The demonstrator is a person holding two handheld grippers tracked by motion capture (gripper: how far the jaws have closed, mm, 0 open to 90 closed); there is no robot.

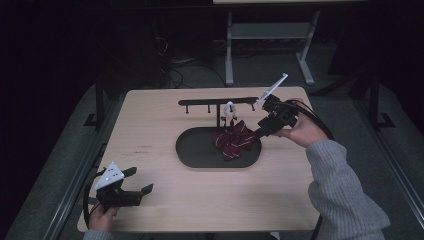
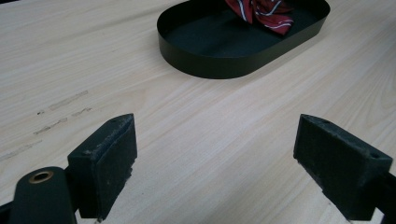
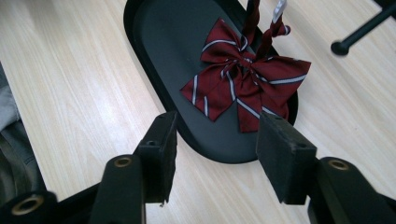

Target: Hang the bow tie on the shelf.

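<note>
Lying in the black oval tray, the dark red bow tie with white stripes shows no label or writing that can be read; its strap runs up to the black rack behind. Just beside the bow, the right gripper has its jaws spread wide, nothing between them. By the table's near edge, the left gripper gapes over bare wood, gripping nothing.

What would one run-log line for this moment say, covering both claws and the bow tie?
left claw: open, idle over table | right claw: open, just short of bow tie | bow tie: in black tray, strap on rack
</note>
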